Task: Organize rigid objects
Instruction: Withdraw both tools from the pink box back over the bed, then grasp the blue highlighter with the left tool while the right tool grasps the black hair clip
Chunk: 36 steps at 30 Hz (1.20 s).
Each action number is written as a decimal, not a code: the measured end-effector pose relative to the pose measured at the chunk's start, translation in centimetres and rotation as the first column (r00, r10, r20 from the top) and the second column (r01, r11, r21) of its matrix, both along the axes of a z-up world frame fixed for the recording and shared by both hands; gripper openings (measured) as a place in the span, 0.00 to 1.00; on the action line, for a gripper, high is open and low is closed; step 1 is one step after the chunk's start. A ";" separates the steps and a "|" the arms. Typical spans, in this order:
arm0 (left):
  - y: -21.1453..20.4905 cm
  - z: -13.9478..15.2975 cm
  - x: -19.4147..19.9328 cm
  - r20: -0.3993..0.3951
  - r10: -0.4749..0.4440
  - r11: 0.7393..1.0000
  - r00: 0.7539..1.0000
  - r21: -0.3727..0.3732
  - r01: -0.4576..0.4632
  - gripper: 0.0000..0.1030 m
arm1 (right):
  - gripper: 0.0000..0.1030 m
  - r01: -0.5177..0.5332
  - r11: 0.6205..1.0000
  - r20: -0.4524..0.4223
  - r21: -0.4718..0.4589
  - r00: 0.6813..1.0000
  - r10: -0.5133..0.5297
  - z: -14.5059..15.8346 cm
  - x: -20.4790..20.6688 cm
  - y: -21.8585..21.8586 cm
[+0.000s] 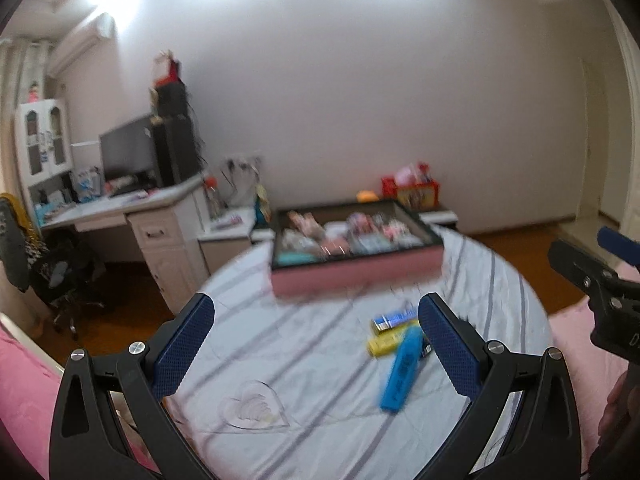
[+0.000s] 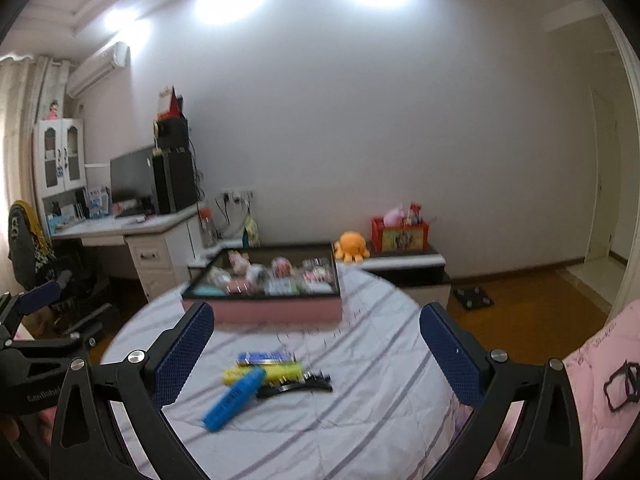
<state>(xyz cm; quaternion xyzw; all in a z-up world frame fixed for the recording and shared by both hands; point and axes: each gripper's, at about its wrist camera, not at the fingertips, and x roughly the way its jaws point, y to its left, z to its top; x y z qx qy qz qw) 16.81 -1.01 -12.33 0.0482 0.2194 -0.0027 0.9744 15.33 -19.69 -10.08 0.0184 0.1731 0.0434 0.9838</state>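
left gripper (image 1: 316,344) jaws wide, empty | right gripper (image 2: 316,352) likewise, poised to pick | blue highlighter (image 2: 234,398) loose lower-centre beside yellow highlighter (image 2: 264,372) | pink organizer tray (image 2: 280,310) waits mid-frame behind

Blur leaves almost nothing legible: only pale lettering on the left gripper (image 2: 24,332) body, its characters too soft to read.

Striped bed (image 2: 360,420) carries tray (image 2: 280,312), highlighters (image 2: 234,398)
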 end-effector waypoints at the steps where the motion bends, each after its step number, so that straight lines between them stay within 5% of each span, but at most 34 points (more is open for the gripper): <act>1: -0.6 -1.1 0.8 -0.044 -0.016 1.000 0.999 0.010 0.017 1.00 | 1.00 0.007 1.000 -0.029 -0.002 1.000 -0.007 -0.8 0.7 -0.3; 8: -3.6 -7.0 5.0 -0.247 -0.110 0.994 0.963 -0.004 0.113 1.00 | 1.00 0.035 0.999 -0.162 0.010 0.986 -0.033 -5.0 3.5 -2.3; 15: -4.8 -10.4 7.6 -0.348 -0.125 0.991 0.929 -0.001 0.133 0.98 | 1.00 0.042 0.999 -0.241 0.018 0.970 -0.036 -7.5 4.9 -3.4; 21: -4.5 -11.7 9.4 -0.422 -0.169 0.986 0.891 -0.066 0.156 0.62 | 1.00 0.033 0.999 -0.284 0.024 0.958 -0.025 -8.6 5.7 -3.4; 24: -4.3 -11.8 9.5 -0.408 -0.182 0.983 0.894 -0.069 0.168 0.47 | 1.00 0.024 0.999 -0.303 0.029 0.953 -0.014 -8.9 6.1 -3.0; 25: -3.9 -11.6 9.4 -0.399 -0.175 0.984 0.900 -0.080 0.156 0.31 | 1.00 0.018 0.999 -0.315 0.031 0.949 -0.007 -9.0 6.2 -2.7; 26: -3.3 -11.3 9.2 -0.387 -0.161 0.986 0.908 -0.093 0.135 0.25 | 1.00 0.011 0.999 -0.328 0.034 0.945 0.001 -9.1 6.4 -2.5; 36: 1.2 -11.2 7.6 -0.375 -0.021 1.000 0.927 -0.005 0.021 0.25 | 1.00 -0.074 0.997 -0.452 0.028 0.889 0.079 -10.8 9.2 2.8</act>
